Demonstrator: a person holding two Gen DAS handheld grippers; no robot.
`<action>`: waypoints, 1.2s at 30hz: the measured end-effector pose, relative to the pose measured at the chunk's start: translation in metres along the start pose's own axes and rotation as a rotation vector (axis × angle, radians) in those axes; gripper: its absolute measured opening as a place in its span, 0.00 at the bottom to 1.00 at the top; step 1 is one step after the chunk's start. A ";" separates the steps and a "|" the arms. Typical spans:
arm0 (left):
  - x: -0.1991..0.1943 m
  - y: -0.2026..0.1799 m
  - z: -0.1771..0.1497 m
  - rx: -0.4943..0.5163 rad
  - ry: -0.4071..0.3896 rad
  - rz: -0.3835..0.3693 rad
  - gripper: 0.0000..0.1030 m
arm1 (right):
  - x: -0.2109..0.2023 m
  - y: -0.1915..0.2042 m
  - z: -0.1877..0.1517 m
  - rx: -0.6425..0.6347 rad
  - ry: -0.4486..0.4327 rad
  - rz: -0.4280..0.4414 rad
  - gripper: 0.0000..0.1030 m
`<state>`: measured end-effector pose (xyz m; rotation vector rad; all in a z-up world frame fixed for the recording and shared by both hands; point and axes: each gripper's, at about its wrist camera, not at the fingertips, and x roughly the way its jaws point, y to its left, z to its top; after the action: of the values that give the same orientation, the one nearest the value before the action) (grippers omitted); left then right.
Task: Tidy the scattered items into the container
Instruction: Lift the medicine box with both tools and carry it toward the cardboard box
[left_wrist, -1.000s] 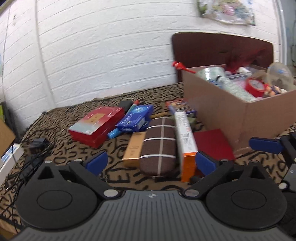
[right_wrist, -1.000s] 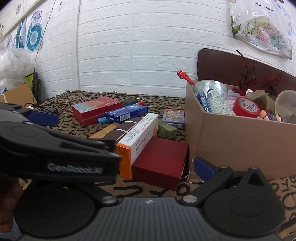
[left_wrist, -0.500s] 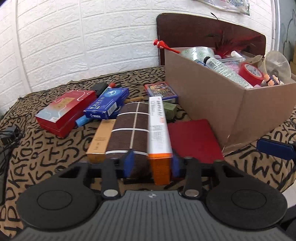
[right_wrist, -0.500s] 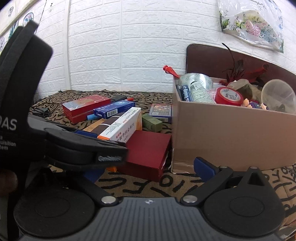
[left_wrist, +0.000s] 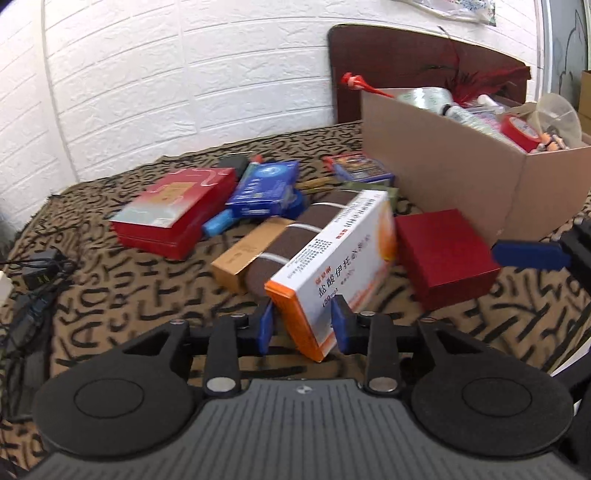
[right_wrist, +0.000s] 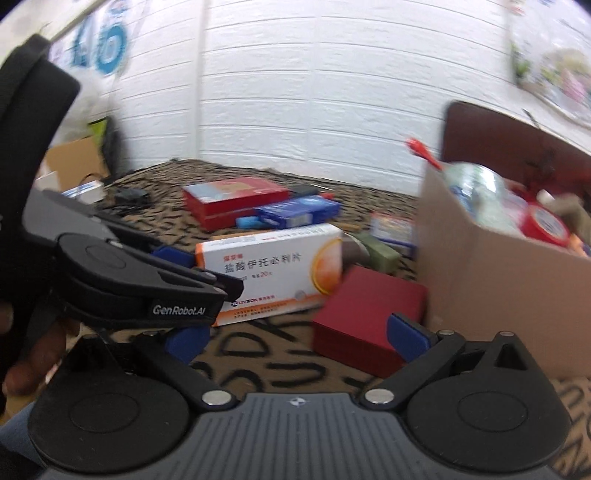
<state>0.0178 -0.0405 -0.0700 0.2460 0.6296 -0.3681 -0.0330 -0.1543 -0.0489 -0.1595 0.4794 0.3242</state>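
My left gripper (left_wrist: 301, 325) is shut on the near end of a white and orange medicine box (left_wrist: 340, 254) and holds it tilted above the patterned bed. The same box shows in the right wrist view (right_wrist: 273, 266), held by the left gripper (right_wrist: 173, 273). My right gripper (right_wrist: 295, 336) is open and empty, low in front of a dark red box (right_wrist: 365, 317). The cardboard box (left_wrist: 454, 177) stands at the right, holding several items. A brown striped case (left_wrist: 295, 236) and a tan box (left_wrist: 243, 254) lie under the lifted box.
A red flat box (left_wrist: 177, 210), a blue box (left_wrist: 266, 188) and a colourful card pack (left_wrist: 358, 168) lie farther back. A dark red box (left_wrist: 447, 251) sits beside the carton. Cables and a charger (left_wrist: 40, 277) lie at the left. A white brick wall is behind.
My left gripper closed on the medicine box and lifted and tilted its near end off the bed. The right gripper moved in lower, toward the dark red box.
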 end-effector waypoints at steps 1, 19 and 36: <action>0.001 0.004 0.000 0.004 0.001 0.018 0.33 | 0.001 0.002 0.001 -0.019 -0.007 -0.009 1.00; 0.005 0.022 -0.013 0.045 -0.037 -0.086 0.55 | 0.042 -0.030 0.019 0.171 -0.006 0.142 0.71; -0.023 0.016 -0.001 0.034 -0.134 -0.044 0.46 | 0.026 -0.033 0.034 0.202 -0.089 0.186 0.48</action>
<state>0.0065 -0.0199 -0.0548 0.2382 0.4976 -0.4348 0.0143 -0.1708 -0.0291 0.0960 0.4372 0.4609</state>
